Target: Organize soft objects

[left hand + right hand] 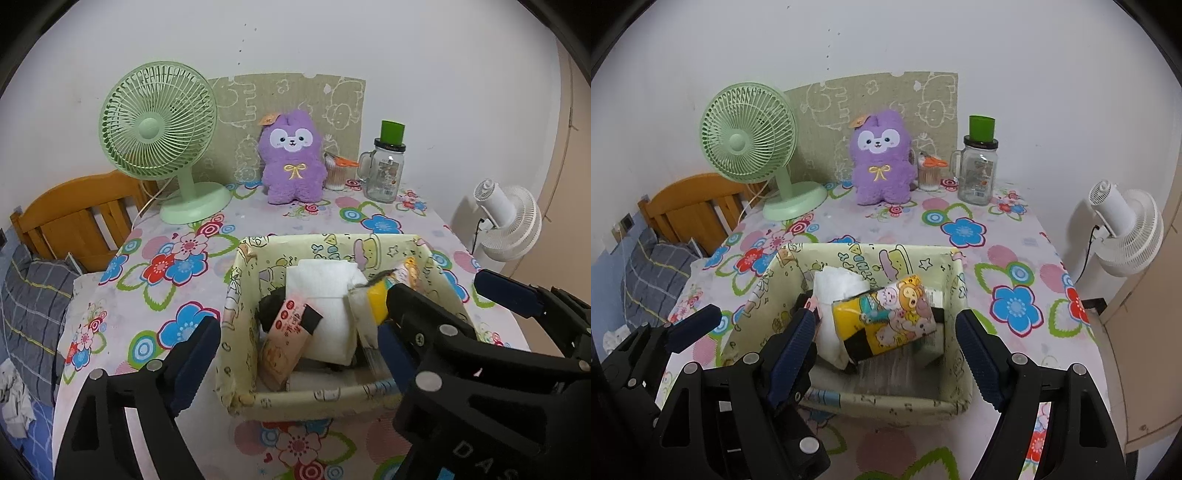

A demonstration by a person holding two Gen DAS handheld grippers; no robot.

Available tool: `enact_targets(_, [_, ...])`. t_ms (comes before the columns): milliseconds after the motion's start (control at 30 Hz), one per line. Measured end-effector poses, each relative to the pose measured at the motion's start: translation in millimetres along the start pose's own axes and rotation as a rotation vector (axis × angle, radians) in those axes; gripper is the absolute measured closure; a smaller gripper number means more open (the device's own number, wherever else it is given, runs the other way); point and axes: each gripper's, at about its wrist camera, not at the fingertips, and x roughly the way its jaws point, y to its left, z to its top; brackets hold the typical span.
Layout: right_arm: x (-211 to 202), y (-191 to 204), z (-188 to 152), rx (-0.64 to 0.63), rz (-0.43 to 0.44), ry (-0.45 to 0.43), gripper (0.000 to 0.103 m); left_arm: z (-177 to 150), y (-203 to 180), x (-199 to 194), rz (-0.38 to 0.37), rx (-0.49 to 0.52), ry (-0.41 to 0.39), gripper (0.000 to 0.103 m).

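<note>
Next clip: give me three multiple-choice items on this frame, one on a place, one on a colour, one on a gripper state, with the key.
1. Where is the yellow cartoon tissue pack?
A. inside the fabric basket
B. beside the green fan
C. on the bed

2. What colour is the plush toy?
A. white
B. purple
C. orange

3. How is the right gripper?
A. shut on the pack
B. shut and empty
C. open

Key: 1 A, it lies among the basket's contents; 2 B, purple fur; 3 C, its fingers stand apart either side of the pack.
</note>
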Motion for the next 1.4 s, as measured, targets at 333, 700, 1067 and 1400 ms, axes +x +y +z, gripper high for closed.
enact_targets(333, [-23.2, -2.4, -13.6, -0.004, -0.001, -0.03, 0.018, -13.8, -7.9, -25.0, -0.001, 0.016, -0.031, 0.012])
enact_targets(700, [-53.9, -8.9, -32.5, 0.011, -0.024, -0.072, 0.004, -30.8, -11.4, -53.5, -0.019, 0.03, -0.074, 0.008])
enact_targets(1067, [-93.9, -5.5, -50.2, -0.01, -0.034, -0.14, 0.0, -46.4, -13.1, -86.8, -0.022, 0.038, -0.138, 0.001])
enact_targets(1400, [-117.5, -8.3, -61.3, -0.004, -0.087, -0.184, 0.0, -57.0, -13.3, -107.4, -0.026, 0.051, -0.192, 0.0])
